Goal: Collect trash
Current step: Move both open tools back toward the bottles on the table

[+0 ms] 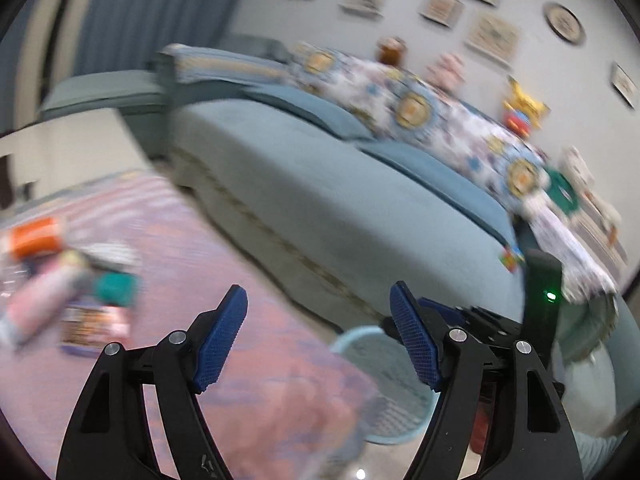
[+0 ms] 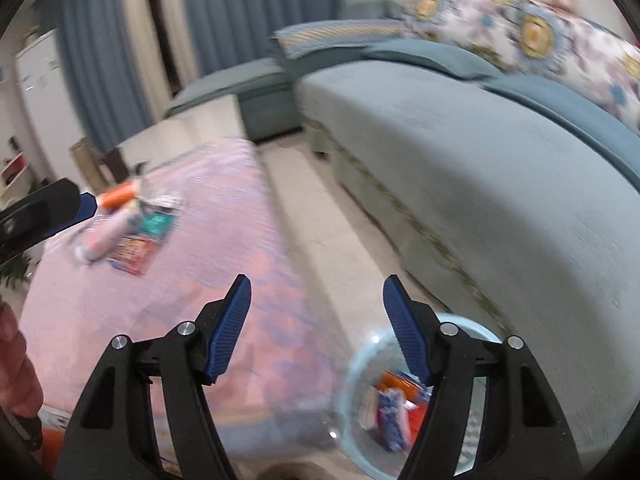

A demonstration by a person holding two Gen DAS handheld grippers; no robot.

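Blue-padded fingers of the right gripper (image 2: 316,292) are standing wide apart with nothing between them, hanging over the edge of a pink table (image 2: 160,320) and a pale blue bin (image 2: 476,330) on the floor just beside it. Wrappers (image 2: 394,412) in orange, blue and white are lying inside the bin, partly hidden by the gripper's right finger. More trash (image 2: 132,226) is sitting in a loose pile far back on the table: an orange piece, a pink tube, a teal packet and a dark printed packet, all touching or overlapping. Any print on them is too blurred to read.

From the left wrist view, the left gripper (image 1: 318,304) is also spread wide and holding nothing, hovering over the table (image 1: 240,320) near its corner. The pile (image 1: 76,292) is lying off to its left, well apart from the fingers, and the bin (image 1: 384,396) is showing low between the fingers. A grey-blue sofa (image 1: 340,208) with a flowered throw (image 1: 432,120) is running along the far side, across a strip of pale floor from the table. Framed pictures (image 1: 492,36) are hanging on the wall above it.
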